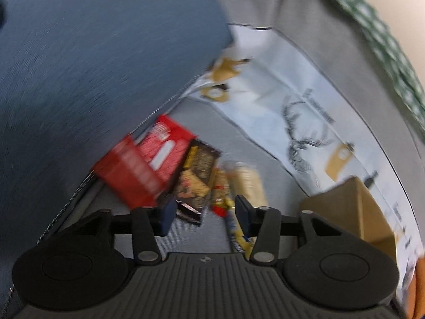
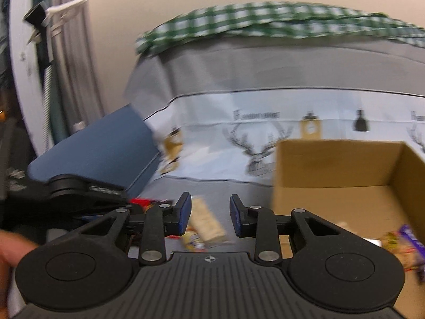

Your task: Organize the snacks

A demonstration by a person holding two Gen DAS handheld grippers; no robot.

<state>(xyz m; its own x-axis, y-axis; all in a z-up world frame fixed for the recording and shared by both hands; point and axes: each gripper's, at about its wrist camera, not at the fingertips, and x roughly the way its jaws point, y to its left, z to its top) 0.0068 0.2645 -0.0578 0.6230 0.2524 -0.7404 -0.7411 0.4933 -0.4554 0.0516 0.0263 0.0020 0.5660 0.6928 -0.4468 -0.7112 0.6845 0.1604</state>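
A pile of snacks lies on the grey cloth in the left wrist view: a red packet (image 1: 138,170), a dark box (image 1: 202,162), a beige wrapped bar (image 1: 249,183) and small wrapped sweets (image 1: 220,199). My left gripper (image 1: 205,212) is open and empty just above the pile. My right gripper (image 2: 209,212) is open and empty, with the beige bar (image 2: 207,223) below it. An open cardboard box (image 2: 345,199) stands to its right, with several snacks (image 2: 403,242) inside. The left gripper's body (image 2: 79,188) shows at the left. Both views are blurred.
A blue cushion (image 1: 93,66) leans over the pile's left side. A white cloth strip with deer prints (image 2: 265,138) runs behind. A green checked cloth (image 2: 265,18) lies at the far edge by the wall. The cardboard box corner (image 1: 353,207) is right of the left gripper.
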